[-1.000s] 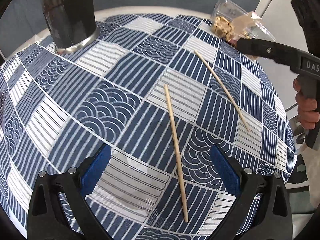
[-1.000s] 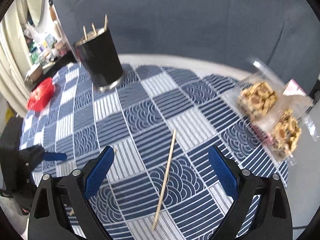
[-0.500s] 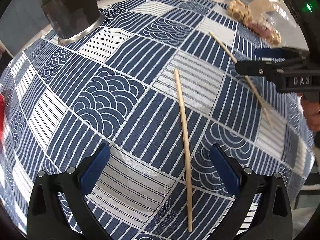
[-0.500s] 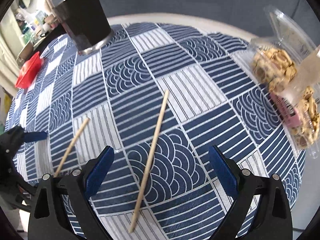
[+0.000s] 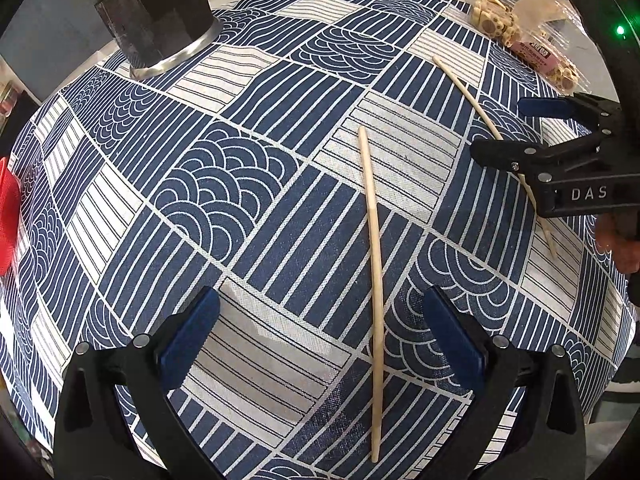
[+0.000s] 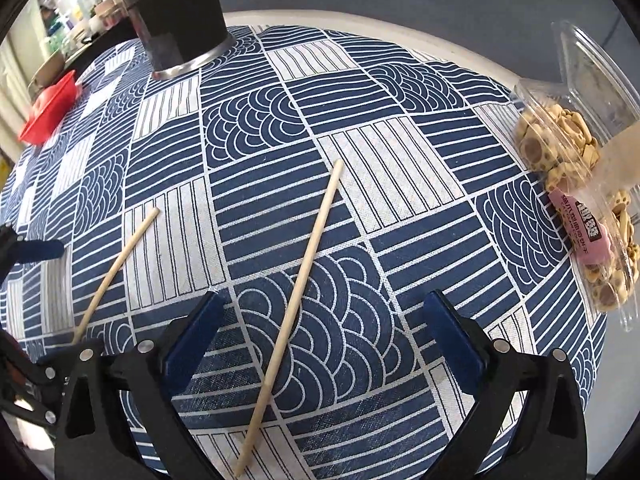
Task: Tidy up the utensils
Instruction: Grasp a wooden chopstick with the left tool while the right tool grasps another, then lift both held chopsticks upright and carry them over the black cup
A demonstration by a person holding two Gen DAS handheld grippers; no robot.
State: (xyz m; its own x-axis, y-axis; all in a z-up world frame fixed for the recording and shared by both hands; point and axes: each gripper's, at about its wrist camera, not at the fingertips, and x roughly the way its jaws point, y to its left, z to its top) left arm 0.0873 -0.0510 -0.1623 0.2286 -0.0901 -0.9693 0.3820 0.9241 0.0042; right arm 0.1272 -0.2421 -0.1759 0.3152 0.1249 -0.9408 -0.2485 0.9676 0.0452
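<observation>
Two wooden chopsticks lie on the blue patterned tablecloth. One chopstick lies between the wide-apart fingers of my left gripper, nearer the right finger and untouched. The other chopstick lies on the cloth between the blue pads of my right gripper, whose jaws are opening; nothing presses on it. From the left wrist, the right gripper hovers over that second chopstick. The black utensil cup stands at the far side.
A clear plastic box of cookies sits at the table's right edge. A red container is at the far left. The white table rim curves behind the cloth. A hand holds the right gripper.
Both grippers have tilted further down and come nearer the cloth. The right gripper sank over its chopstick, which now lies between its fingers. The cup has slid toward the top of both views.
</observation>
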